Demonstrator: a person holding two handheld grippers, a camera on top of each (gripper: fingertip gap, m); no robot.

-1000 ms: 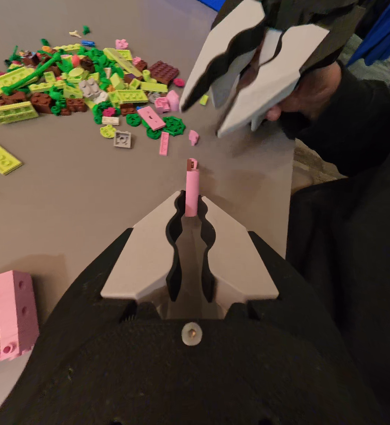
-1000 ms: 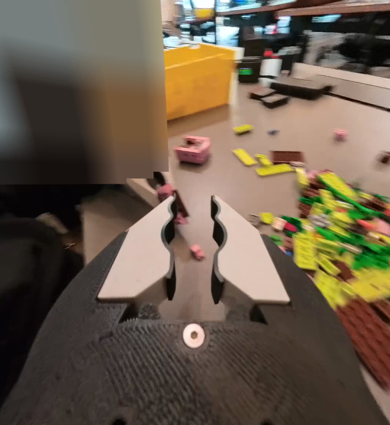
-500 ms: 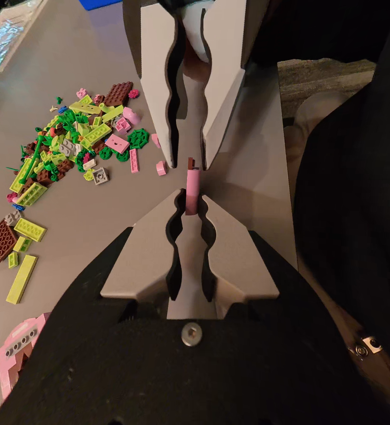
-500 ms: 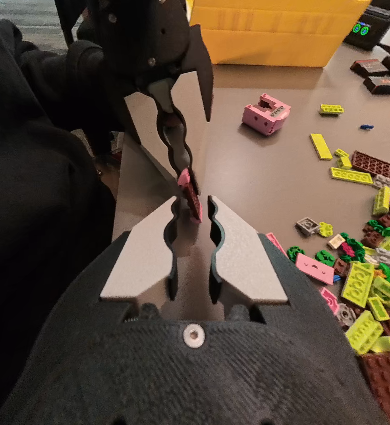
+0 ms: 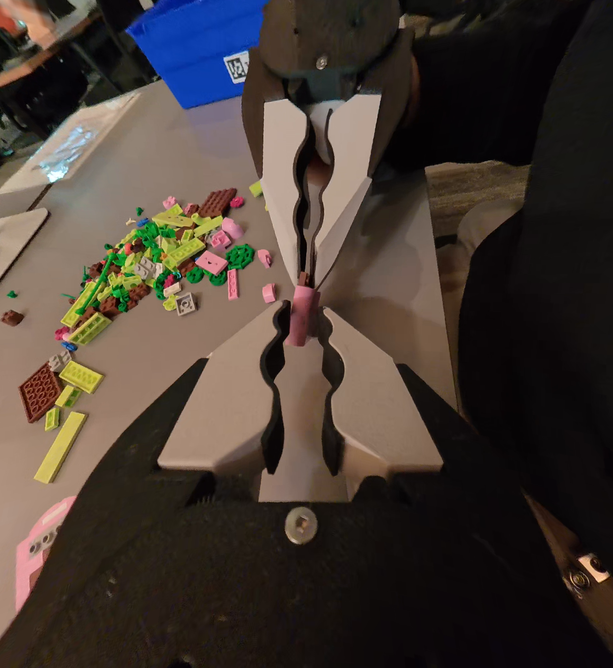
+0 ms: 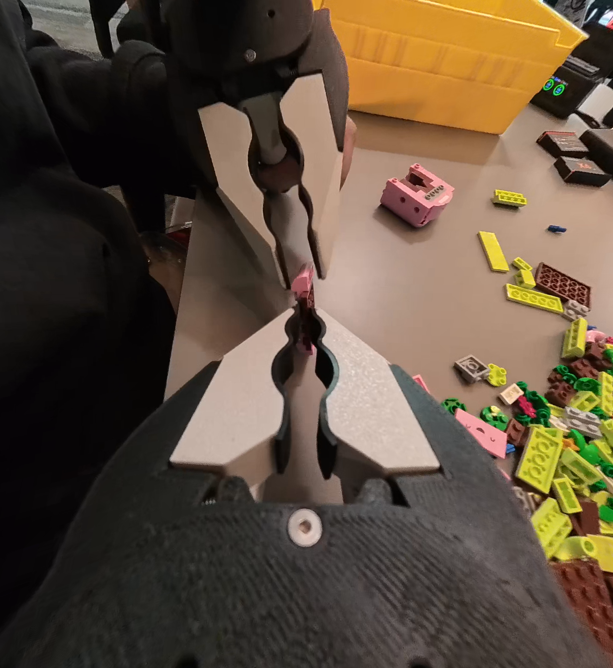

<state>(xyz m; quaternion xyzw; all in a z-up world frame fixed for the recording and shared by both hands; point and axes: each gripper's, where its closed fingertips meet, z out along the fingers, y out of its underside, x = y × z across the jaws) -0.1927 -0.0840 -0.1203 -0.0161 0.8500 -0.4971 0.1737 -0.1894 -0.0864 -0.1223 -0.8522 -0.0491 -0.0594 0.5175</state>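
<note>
My left gripper (image 5: 303,311) is shut on a small pink brick piece (image 5: 301,320) with a brown part (image 5: 304,280) on its far end, held above the grey table (image 5: 175,151) near its edge. My right gripper (image 5: 308,278) comes in from the opposite side, tip to tip with the left, and is shut on the brown end. In the right wrist view my right gripper (image 6: 307,314) pinches the brown part (image 6: 305,325), and the left gripper (image 6: 299,278) holds the pink end (image 6: 303,283) just beyond it.
A pile of green, lime, brown and pink bricks (image 5: 153,267) lies on the table and also shows in the right wrist view (image 6: 587,433). A pink block build (image 6: 415,197) stands apart. A yellow bin (image 6: 442,61), a blue bin (image 5: 196,54) and black boxes (image 6: 579,159) sit farther off. Less than 4 cm separates the two grippers' tips. The pink block build (image 6: 415,197) is about equally far from each gripper, around 15 cm.
My right gripper has swung in from above, lined up tip to tip with the left, and shut on the brown end. My left gripper kept its hold on the pink piece.
</note>
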